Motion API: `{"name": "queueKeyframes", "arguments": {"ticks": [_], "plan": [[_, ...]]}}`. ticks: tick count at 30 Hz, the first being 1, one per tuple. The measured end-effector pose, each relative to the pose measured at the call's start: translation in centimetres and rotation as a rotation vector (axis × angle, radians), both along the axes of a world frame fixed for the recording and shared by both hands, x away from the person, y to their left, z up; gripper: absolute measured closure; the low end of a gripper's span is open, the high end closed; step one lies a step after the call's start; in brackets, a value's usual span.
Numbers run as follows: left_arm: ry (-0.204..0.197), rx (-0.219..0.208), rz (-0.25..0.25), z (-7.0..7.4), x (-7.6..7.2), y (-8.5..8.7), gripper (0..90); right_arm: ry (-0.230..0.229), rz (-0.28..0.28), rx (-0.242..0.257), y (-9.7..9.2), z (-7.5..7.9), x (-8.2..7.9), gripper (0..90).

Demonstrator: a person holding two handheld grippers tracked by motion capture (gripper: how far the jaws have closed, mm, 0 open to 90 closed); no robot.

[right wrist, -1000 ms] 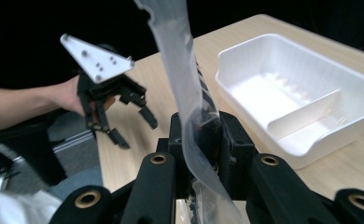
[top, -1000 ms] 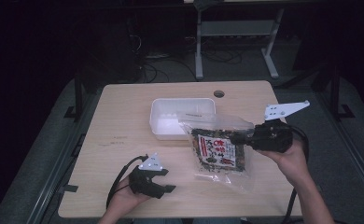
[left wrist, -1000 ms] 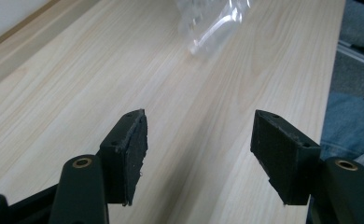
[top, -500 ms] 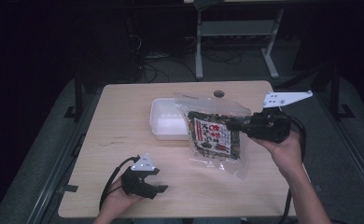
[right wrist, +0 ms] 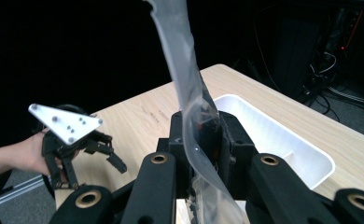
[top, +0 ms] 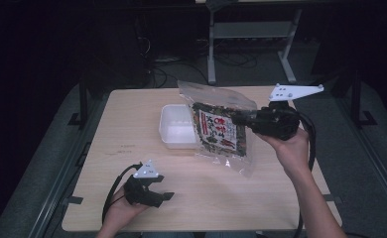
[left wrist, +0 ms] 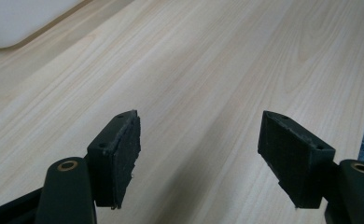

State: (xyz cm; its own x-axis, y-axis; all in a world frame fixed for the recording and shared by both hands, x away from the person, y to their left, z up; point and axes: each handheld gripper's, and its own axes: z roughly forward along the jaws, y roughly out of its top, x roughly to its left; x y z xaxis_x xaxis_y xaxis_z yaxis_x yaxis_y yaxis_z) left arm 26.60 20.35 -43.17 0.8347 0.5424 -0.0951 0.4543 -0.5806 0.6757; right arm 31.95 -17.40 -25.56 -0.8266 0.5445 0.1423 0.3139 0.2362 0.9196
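High view — right gripper point(top: 237, 118) jaws clamp the snack bag point(top: 220, 130); left gripper point(top: 164, 191) gapes, empty.

Left hand-held gripper point(top: 162, 191) agape, right point(top: 237, 119) clamped

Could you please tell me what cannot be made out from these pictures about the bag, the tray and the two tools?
- Bag: label print too small to read in the high view; edge-on in the right gripper view.
- Tray: its right part is hidden behind the bag in the high view; cut off by the top edge in the left gripper view.
- Right tool: pads hidden by the bag.
- Left tool: its cable end is cut off by the bottom edge.
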Motion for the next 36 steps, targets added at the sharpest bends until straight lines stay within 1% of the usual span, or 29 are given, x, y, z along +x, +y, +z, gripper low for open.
{"name": "queueKeyframes", "arguments": {"ticks": [4,8,9,13,14,16,19,24,27,30,33,36], "plan": [[-0.001,0.0,0.003,0.0,0.0,0.3,28.7,-0.005,-0.026,0.025,0.7,0.3,1.0,77.1],[-0.002,-0.012,0.018,0.1,0.0,0.7,28.4,-0.01,-0.038,0.03,1.1,0.6,1.5,77.1],[-0.002,-0.013,0.02,0.1,0.1,0.7,28.1,-0.018,-0.044,0.036,1.4,0.8,1.9,77.0],[-0.006,-0.017,0.025,0.1,0.1,0.7,28.0,-0.018,-0.057,0.051,1.9,0.8,2.5,77.0],[-0.005,-0.013,0.022,0.1,0.1,0.7,28.0,-0.028,-0.071,0.056,2.3,0.8,2.8,77.0],[-0.006,-0.007,0.021,0.0,0.1,0.7,28.0,-0.029,-0.069,0.055,2.5,0.8,3.0,77.0],[-0.007,-0.003,0.023,0.0,0.2,0.9,27.9,-0.041,-0.079,0.052,3.5,1.0,3.6,77.0],[-0.007,-0.006,0.028,0.0,0.2,1.1,27.1,-0.042,-0.084,0.057,4.4,1.2,4.4,77.0],[-0.008,-0.002,0.032,-0.1,0.2,1.3,27.0,-0.048,-0.094,0.041,5.3,1.3,5.2,77.0],[-0.008,0.002,0.034,-0.1,0.3,1.4,27.0,-0.048,-0.096,0.045,5.7,1.2,5.6,77.0],[-0.007,-0.006,0.04,-0.1,0.3,1.6,26.9,-0.048,-0.104,0.052,6.3,1.0,6.2,77.0],[-0.006,-0.006,0.041,-0.1,0.4,1.7,26.9,-0.052,-0.107,0.046,6.9,0.8,6.9,77.0]]}}
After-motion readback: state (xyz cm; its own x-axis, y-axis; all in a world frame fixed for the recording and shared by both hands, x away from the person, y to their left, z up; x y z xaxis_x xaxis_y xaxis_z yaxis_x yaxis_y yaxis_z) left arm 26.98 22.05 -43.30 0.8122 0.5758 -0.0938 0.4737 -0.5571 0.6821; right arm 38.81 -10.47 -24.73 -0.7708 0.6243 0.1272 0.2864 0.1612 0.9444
